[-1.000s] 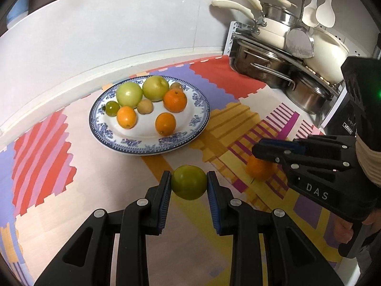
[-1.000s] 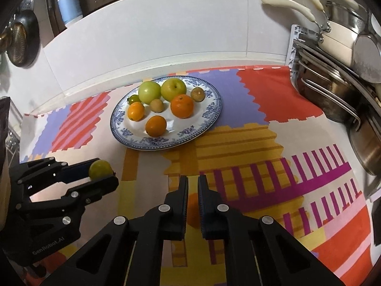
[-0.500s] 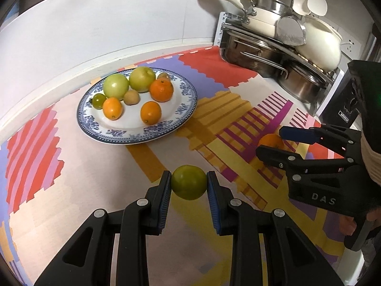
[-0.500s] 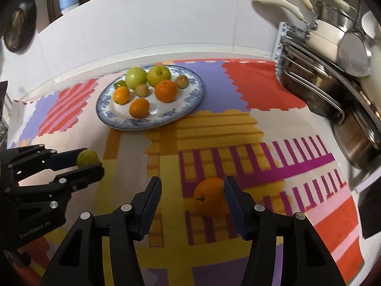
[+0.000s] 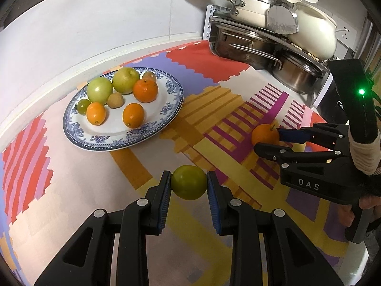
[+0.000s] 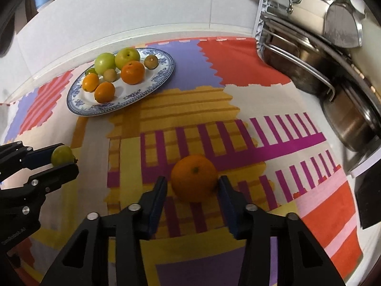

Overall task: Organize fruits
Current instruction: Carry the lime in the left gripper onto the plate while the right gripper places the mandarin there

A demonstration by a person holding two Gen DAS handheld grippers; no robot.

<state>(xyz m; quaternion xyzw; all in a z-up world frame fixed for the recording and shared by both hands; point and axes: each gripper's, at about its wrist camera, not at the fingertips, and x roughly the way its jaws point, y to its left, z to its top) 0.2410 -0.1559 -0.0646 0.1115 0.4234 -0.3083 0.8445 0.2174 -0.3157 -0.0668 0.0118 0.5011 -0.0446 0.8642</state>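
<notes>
A blue-patterned white plate (image 5: 166, 116) (image 6: 152, 81) holds green apples, oranges and a few small fruits at the back left of the mat. My left gripper (image 5: 188, 181) is shut on a round green fruit (image 5: 188, 182), held above the mat in front of the plate; the pair shows at the left of the right wrist view as the left gripper (image 6: 62, 159) and green fruit (image 6: 62, 155). My right gripper (image 6: 192, 186) (image 5: 269, 139) straddles a loose orange (image 6: 194, 177) (image 5: 264, 133) lying on the mat. Its jaws are closing, with a thin gap left at the left pad.
A colourful patchwork mat (image 5: 71, 190) covers the counter. A rack of steel pots and white pans (image 5: 262, 47) (image 6: 321, 66) fills the right back corner. White wall tiles run behind the plate. A person's hand (image 5: 366, 202) holds the right gripper's handle.
The right gripper, shut a second ago, opened wide, dropped around the orange and has started to narrow. The left gripper kept its hold on the green fruit and drifted slightly away from the plate.
</notes>
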